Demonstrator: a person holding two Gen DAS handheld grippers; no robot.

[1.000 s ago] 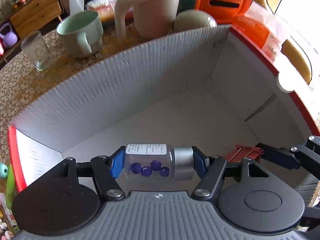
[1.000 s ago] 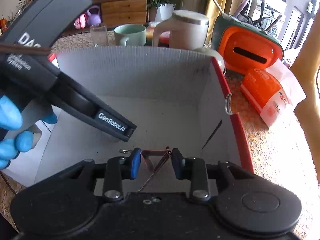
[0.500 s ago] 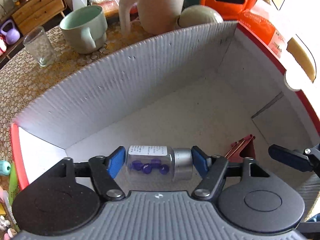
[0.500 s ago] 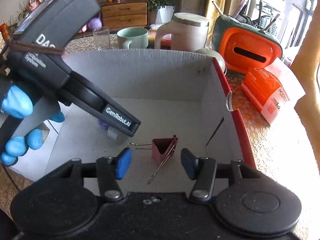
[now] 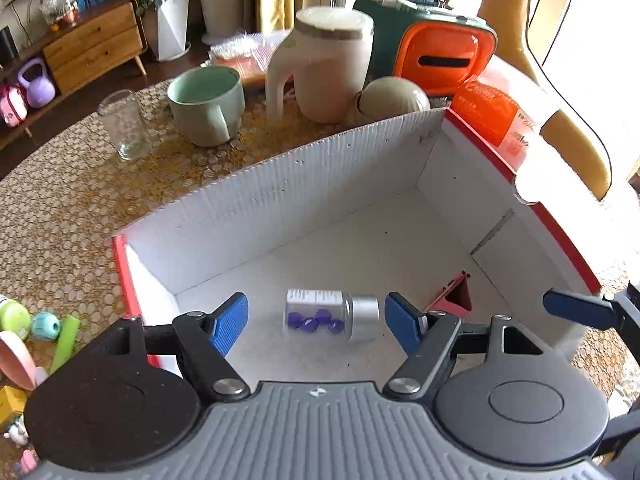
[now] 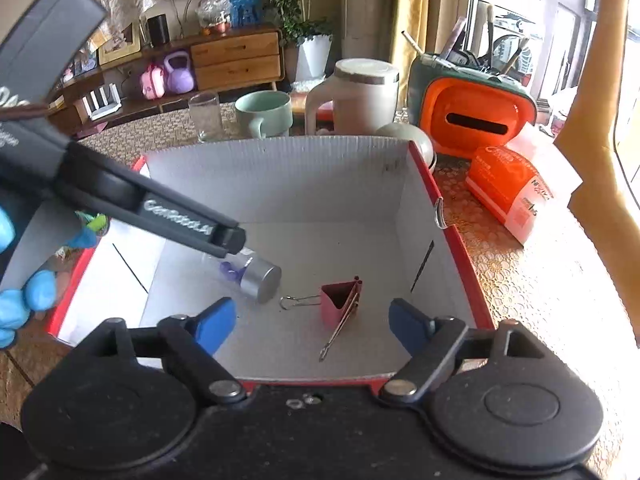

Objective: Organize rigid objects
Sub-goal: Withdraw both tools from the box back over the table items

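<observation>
Counter (image 5: 60,200) with honeycomb-patterned woven cover carries everything. White corrugated cardboard box with red outer faces (image 5: 280,192) sits open-topped on it, near the counter's front edge.

Behind the box's far wall: cream lidded plastic jug with handle (image 5: 324,68), pale green ceramic mug (image 5: 206,106), clear drinking glass (image 5: 124,126) to the mug's left.

Left gripper (image 5: 316,322) hangs over the box's near edge, blue-padded fingers spread wide, holding nothing. Right gripper (image 6: 310,322) likewise over the near edge, fingers wide apart, empty.

On the box floor: small clear bottle with silver cap and purple beads inside (image 5: 332,316), lying on its side, between but clear of the left fingers. Just to its right, pink metal binder clip (image 6: 340,302), wire handles splayed, apart from the bottle, nearer the box's right wall.
</observation>
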